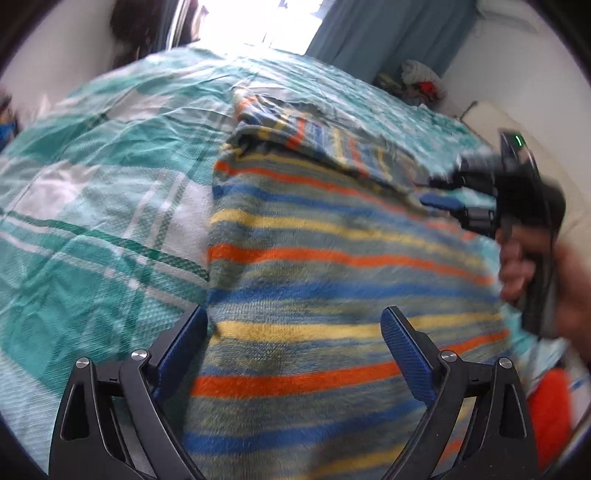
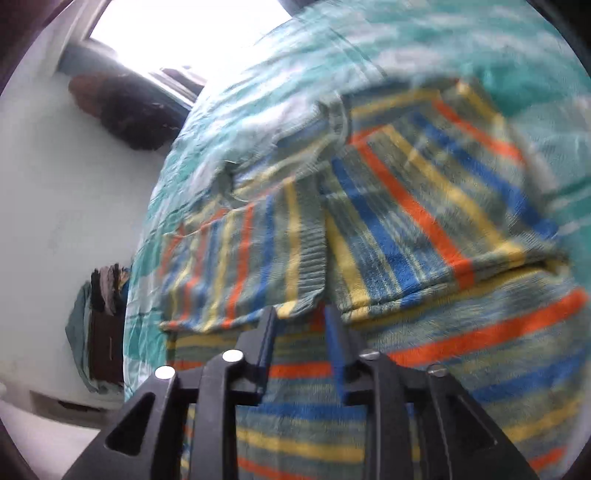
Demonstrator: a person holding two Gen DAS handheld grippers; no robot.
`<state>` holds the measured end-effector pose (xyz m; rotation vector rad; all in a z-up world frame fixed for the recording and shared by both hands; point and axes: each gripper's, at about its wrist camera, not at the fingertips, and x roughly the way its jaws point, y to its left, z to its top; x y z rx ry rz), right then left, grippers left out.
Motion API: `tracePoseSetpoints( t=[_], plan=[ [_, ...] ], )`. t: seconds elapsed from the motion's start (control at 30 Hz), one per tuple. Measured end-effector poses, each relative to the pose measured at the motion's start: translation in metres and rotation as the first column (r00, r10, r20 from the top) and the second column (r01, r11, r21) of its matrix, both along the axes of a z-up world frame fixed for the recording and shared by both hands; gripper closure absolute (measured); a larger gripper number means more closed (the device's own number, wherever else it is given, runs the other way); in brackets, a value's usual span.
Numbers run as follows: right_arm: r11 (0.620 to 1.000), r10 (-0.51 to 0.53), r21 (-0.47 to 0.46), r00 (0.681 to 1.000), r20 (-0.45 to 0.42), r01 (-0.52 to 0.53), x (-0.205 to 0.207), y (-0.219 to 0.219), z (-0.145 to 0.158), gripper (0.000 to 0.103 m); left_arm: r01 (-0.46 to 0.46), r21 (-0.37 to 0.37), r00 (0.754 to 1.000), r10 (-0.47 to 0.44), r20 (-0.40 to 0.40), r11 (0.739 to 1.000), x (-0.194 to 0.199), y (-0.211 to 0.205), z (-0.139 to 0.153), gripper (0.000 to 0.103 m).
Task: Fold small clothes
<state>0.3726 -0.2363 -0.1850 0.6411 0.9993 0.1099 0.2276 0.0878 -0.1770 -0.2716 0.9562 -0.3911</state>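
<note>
A small sweater (image 1: 314, 258) striped blue, yellow, orange and grey-green lies flat on the bed. My left gripper (image 1: 295, 317) hovers open over its near edge, jaws wide apart with nothing between them. My right gripper (image 1: 430, 192), held by a hand (image 1: 517, 266), hangs blurred above the sweater's right side. In the right wrist view both sleeves lie folded across the body, one sleeve (image 2: 240, 266) to the left and the other sleeve (image 2: 424, 221) to the right. The right gripper (image 2: 301, 325) sits just short of the cuffs, jaws a narrow gap apart and not pinching fabric.
A teal and white checked sheet (image 1: 92, 206) covers the bed. A pile of clothes (image 1: 421, 77) sits at the far corner by a blue curtain (image 1: 388, 33). Something orange-red (image 1: 546, 413) lies at the near right. Dark furniture with draped clothes (image 2: 107, 332) stands beside the bed.
</note>
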Motion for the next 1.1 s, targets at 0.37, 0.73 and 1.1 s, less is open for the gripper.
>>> tracePoseSetpoints(
  t=[0.37,0.73,1.1],
  plan=[
    [0.96,0.221,-0.199,0.969,0.111,-0.196,0.039,0.031,0.02,0.074,0.058,0.243,0.998,-0.057,-0.013,0.968,0.154,-0.003,0.005,0.028],
    [0.958,0.213,-0.204,0.976,0.039,-0.201,0.049,0.035,-0.023,0.075,-0.091,0.192,0.996,0.085,0.041,0.977,0.156,0.004,-0.024,0.099],
    [0.94,0.235,-0.272,0.968,0.083,-0.205,0.003,0.022,0.029,0.051,-0.11,0.26,0.994,0.103,0.042,0.959,0.093,0.025,0.025,0.036]
  ],
)
